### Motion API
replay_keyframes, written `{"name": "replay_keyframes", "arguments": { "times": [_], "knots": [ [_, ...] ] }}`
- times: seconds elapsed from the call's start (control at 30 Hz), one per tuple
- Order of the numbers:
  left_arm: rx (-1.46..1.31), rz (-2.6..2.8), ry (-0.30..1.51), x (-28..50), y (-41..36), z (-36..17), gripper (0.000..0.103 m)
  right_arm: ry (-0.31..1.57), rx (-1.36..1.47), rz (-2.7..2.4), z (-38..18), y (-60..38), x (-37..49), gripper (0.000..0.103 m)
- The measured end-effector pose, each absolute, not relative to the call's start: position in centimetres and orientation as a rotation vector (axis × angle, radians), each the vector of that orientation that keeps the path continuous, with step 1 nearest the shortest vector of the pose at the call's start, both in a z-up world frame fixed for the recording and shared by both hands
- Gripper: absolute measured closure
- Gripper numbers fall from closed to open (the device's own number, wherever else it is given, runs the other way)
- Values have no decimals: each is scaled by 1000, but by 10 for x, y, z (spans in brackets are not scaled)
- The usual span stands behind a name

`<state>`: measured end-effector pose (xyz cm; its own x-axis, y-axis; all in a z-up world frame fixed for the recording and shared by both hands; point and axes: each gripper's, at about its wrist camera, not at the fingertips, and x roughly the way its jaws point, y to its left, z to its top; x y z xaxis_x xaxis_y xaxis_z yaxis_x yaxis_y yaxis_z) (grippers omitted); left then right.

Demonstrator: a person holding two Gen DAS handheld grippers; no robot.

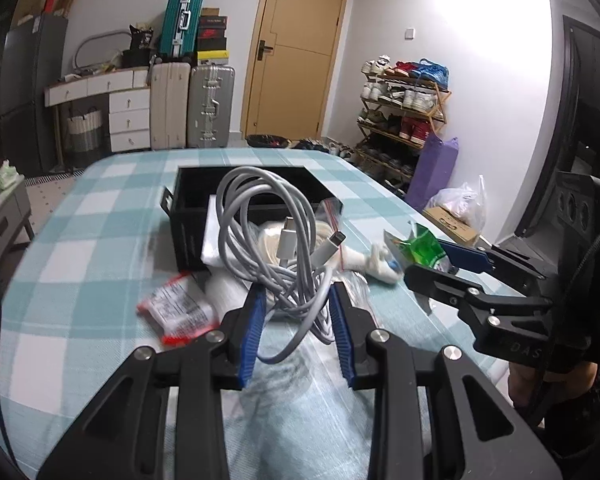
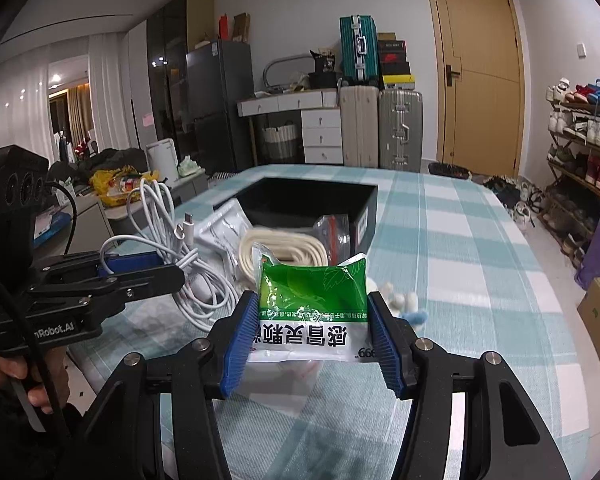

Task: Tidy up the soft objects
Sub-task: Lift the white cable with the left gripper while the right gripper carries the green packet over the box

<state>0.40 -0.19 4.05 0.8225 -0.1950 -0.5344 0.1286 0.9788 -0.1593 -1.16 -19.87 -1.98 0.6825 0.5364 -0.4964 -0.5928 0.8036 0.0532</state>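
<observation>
On a table (image 1: 80, 216) spread with a teal-and-white checked cloth, a black box (image 1: 188, 208) sits open at 12 o'clock from both grippers. The left gripper (image 1: 296, 320) is clenched on a coiled white cable (image 1: 268, 216), its loops rising above the blue pads, the two plugs hanging free toward 1 o'clock. The right gripper (image 2: 310, 332) grasps a green-and-white sachet (image 2: 314, 300) upright between its pads, off the cloth. Just before the box lie a cream cord coil (image 2: 284, 250) and clear zip bags (image 2: 334, 230); a red-and-white packet (image 1: 178, 308) lies at 10 o'clock from the left gripper. Beyond the table stand a tan door (image 1: 296, 48), suitcases (image 1: 210, 106) beside white drawers (image 1: 128, 116), a dark fridge (image 2: 220, 104), and a loaded shoe rack (image 1: 404, 116) at 2 o'clock.
</observation>
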Motion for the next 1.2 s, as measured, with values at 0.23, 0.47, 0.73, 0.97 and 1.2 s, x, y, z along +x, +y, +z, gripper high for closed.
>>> {"name": "replay_keyframes", "arguments": {
  "times": [0.23, 0.47, 0.73, 0.97, 1.2],
  "knots": [
    [-65, -90, 552, 21, 4, 64, 72, 479, -89, 633, 1, -194, -5, 48],
    [-12, -43, 530, 42, 10, 77, 72, 451, -70, 635, 19, -183, 7, 48],
    [21, -26, 519, 68, 15, 84, 72, 449, -54, 635, 33, -167, 32, 48],
    [-3, -38, 523, 93, 24, 90, 72, 469, -46, 650, 36, -149, 62, 48],
    [7, -17, 543, 122, 31, 87, 72, 502, -77, 666, 27, -126, 88, 48]
  ]
}}
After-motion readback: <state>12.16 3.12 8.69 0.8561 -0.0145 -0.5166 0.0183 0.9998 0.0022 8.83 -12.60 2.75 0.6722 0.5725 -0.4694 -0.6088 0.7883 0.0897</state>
